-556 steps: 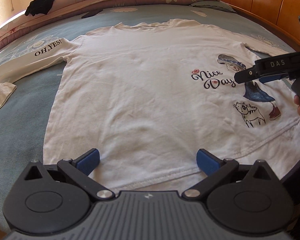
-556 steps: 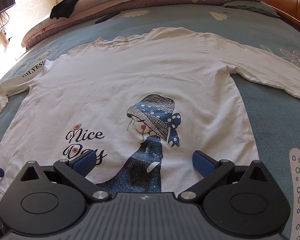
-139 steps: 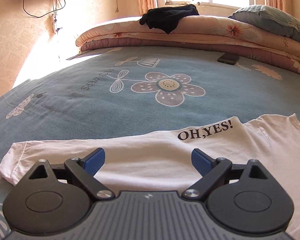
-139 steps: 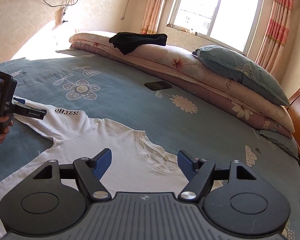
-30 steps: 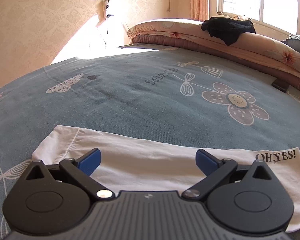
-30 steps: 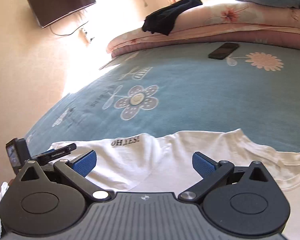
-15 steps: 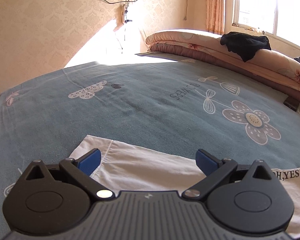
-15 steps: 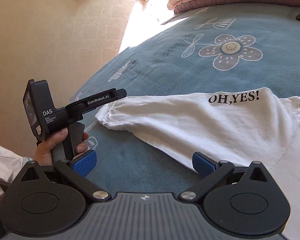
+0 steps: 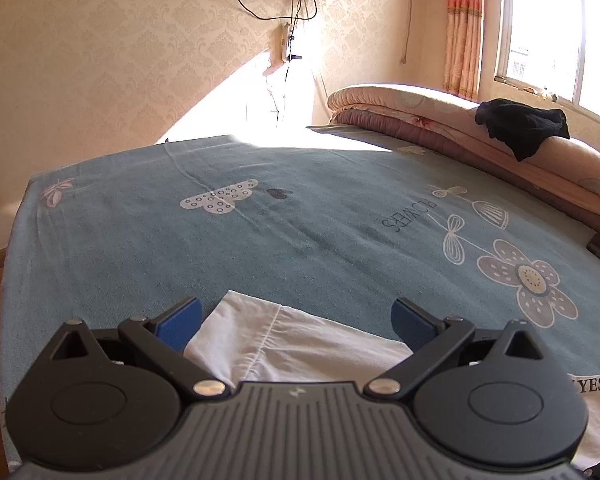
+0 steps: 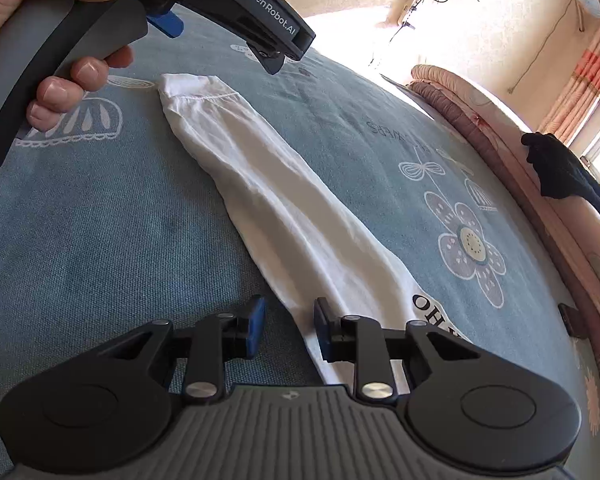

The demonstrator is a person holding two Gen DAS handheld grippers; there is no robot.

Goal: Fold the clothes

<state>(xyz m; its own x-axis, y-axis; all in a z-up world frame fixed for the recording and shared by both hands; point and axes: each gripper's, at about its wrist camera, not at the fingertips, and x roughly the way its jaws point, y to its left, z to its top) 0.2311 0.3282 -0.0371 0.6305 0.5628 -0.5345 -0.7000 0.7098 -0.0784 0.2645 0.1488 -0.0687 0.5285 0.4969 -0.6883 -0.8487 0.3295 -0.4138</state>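
We're working the long left sleeve [image 10: 284,200] of the white shirt, which is lying flat on the blue bedsheet [image 10: 100,240], cuff [image 9: 236,328] pointing toward the bed's edge, w/ the "OH,YES!" print [image 10: 440,316] up near the shoulder end.

Just changed: the right gripper [image 10: 290,326] has been swinging over from the collar area, and its jaws have just been closing from wide apart to a narrow gap. The sleeve's lower edge is sitting between the pads, but we're not seeing them pressing the cloth yet, so no grip so far. The left gripper [image 9: 296,322] is hanging spread wide over the cuff, pads either side, not pinching; in the right view its body is being held by a hand [image 10: 60,76] above the cuff. Probably we're setting up to lift the sleeve at both ends and fold it in across the body.

Hard to tell: whether either set of pads is touching fabric underneath. The shirt's body is cut off in both views; the print is partly hidden by the grippers.
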